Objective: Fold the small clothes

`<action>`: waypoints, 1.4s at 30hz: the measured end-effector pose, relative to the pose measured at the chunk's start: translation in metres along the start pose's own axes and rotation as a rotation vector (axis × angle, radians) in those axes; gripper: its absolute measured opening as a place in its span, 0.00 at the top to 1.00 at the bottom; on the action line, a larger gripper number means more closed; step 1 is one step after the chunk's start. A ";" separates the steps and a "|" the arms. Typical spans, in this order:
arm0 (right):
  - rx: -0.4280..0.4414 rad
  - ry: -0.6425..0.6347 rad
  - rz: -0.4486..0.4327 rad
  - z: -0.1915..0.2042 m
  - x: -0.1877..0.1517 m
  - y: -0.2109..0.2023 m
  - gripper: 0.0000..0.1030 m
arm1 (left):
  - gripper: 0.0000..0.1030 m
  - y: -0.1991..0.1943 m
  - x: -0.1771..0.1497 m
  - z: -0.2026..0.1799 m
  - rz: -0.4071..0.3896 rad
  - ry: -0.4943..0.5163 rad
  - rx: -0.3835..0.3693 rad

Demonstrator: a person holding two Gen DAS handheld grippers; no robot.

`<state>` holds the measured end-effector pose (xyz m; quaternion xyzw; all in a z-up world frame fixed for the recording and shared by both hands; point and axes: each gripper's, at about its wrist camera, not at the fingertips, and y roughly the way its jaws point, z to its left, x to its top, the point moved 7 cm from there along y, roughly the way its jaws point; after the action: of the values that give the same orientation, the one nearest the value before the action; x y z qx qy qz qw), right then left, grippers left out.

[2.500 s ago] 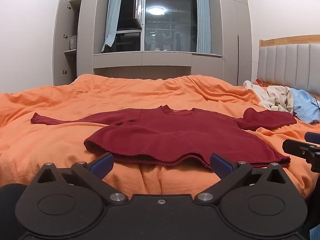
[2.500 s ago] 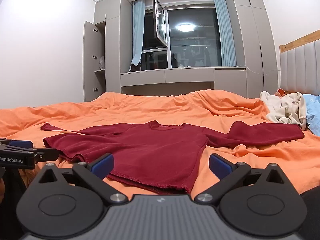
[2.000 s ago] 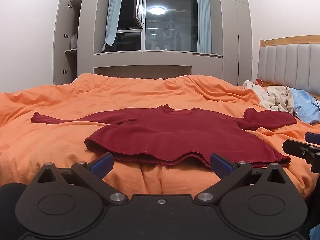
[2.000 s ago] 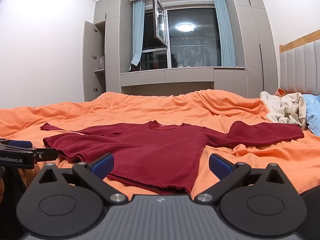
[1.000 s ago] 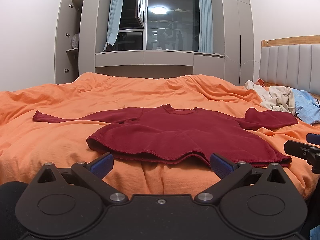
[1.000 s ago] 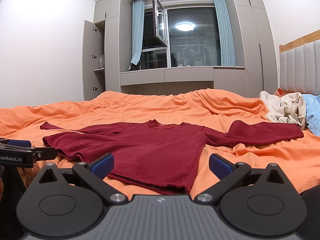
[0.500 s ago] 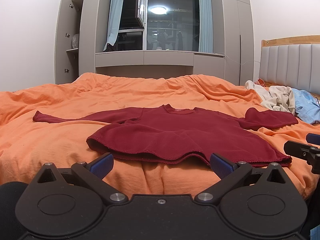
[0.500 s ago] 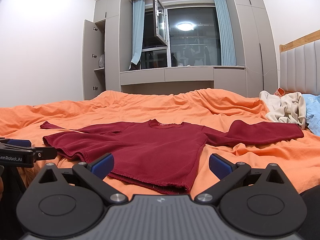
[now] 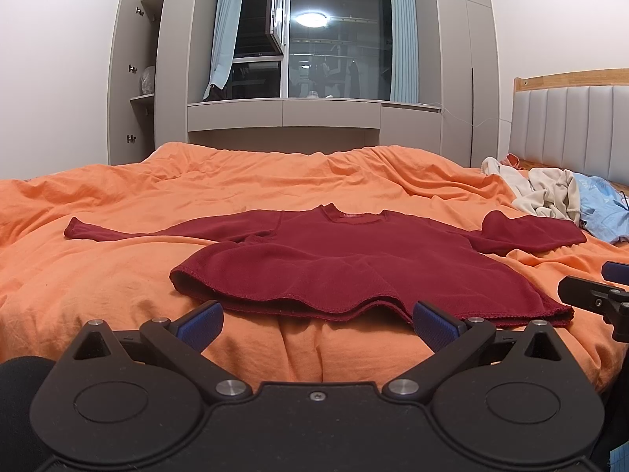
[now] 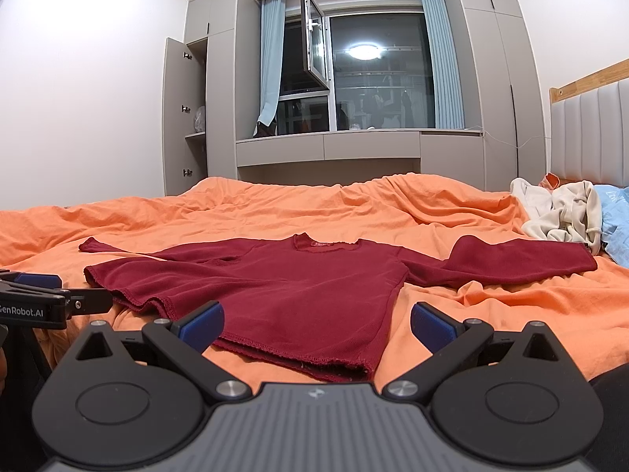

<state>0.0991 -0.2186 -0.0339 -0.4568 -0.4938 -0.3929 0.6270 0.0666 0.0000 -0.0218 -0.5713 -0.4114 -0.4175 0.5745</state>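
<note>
A dark red long-sleeved top [image 9: 354, 259] lies spread flat on the orange bed cover [image 9: 98, 283], neck away from me, both sleeves stretched out sideways. It also shows in the right wrist view [image 10: 298, 283]. My left gripper [image 9: 316, 320] is open and empty, just short of the wavy hem. My right gripper [image 10: 316, 320] is open and empty, just short of the hem's right corner. The right gripper's tip shows at the right edge of the left wrist view [image 9: 597, 295]; the left gripper's tip shows at the left edge of the right wrist view [image 10: 51, 303].
A heap of cream clothes [image 9: 542, 192] and a light blue garment [image 9: 601, 204] lie at the right by the padded headboard [image 9: 570, 126]. Grey wardrobes and a window [image 9: 338, 43] stand behind the bed; the left wardrobe door [image 9: 129, 90] is open.
Both grippers have drifted very slightly; the top has not moved and both stay open.
</note>
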 end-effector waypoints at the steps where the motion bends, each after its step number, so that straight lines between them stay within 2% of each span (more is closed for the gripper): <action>1: 0.000 0.000 0.000 0.000 0.000 0.000 0.00 | 0.01 0.000 0.000 0.000 0.000 0.000 0.000; 20: 0.000 0.001 0.004 0.001 -0.006 0.001 0.00 | 0.01 0.000 0.000 0.000 0.001 0.000 0.000; 27: -0.004 0.067 0.027 -0.013 -0.001 0.007 0.00 | 0.01 0.002 0.000 -0.001 0.018 -0.004 -0.009; 34: -0.039 0.158 0.021 -0.059 0.028 0.021 0.00 | 0.01 0.021 0.014 -0.005 0.105 -0.041 -0.075; 39: -0.148 0.224 0.006 -0.117 0.051 0.042 0.00 | 0.01 0.056 0.042 -0.015 0.123 -0.052 -0.098; 42: -0.207 0.291 -0.009 -0.159 0.063 0.059 0.00 | 0.01 0.082 0.055 -0.019 0.129 -0.048 -0.075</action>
<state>0.2090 -0.3574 0.0021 -0.4552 -0.3566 -0.5064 0.6397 0.1619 -0.0192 0.0042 -0.6276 -0.3715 -0.3810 0.5683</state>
